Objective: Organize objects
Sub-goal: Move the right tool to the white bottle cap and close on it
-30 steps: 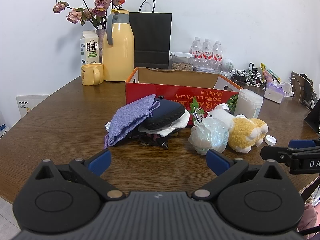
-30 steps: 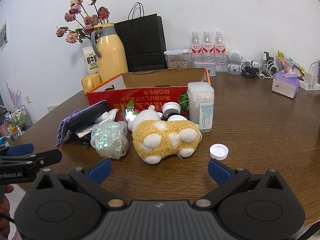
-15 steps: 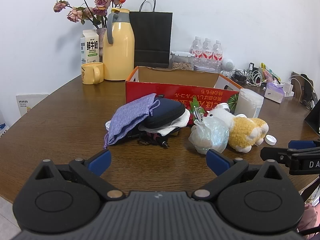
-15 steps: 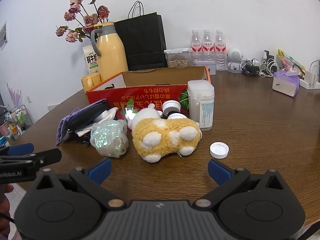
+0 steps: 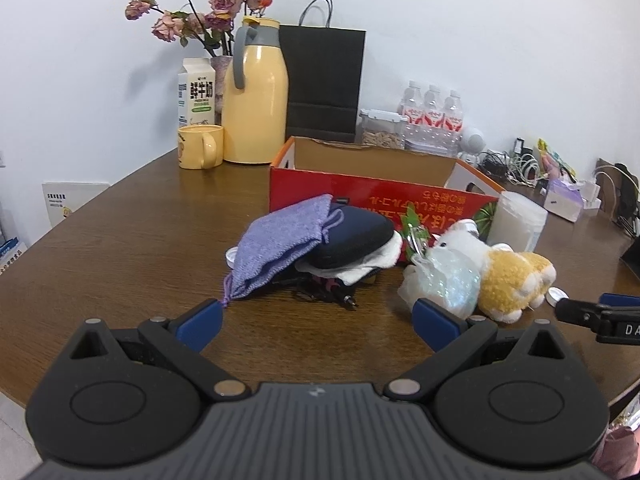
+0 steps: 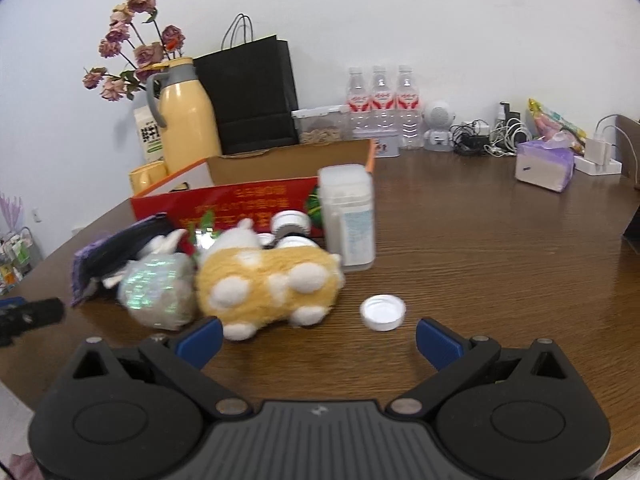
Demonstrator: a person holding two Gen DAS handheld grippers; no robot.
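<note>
A red cardboard box (image 5: 372, 198) (image 6: 240, 200) stands open on the brown table. In front of it lies a pile: a purple knit pouch (image 5: 280, 246), a dark blue case (image 5: 352, 236), white cloth, a shiny plastic bag (image 5: 444, 280) (image 6: 158, 288), a yellow-and-white plush toy (image 5: 508, 276) (image 6: 268, 280), a translucent canister (image 6: 350, 216) and a white cap (image 6: 382, 312). My left gripper (image 5: 316, 322) is open, just short of the pouch. My right gripper (image 6: 316, 338) is open, close to the plush toy and the cap.
At the back stand a yellow thermos (image 5: 254, 96), a yellow mug (image 5: 200, 146), a milk carton (image 5: 196, 92), dried roses, a black paper bag (image 5: 322, 80), water bottles (image 6: 382, 100), a small white robot (image 6: 436, 126), cables and a tissue pack (image 6: 544, 166).
The right gripper has moved forward and up towards the plush toy and cap, and its view is blurred. The left gripper has crept slightly closer to the pouch. Both stay open.
</note>
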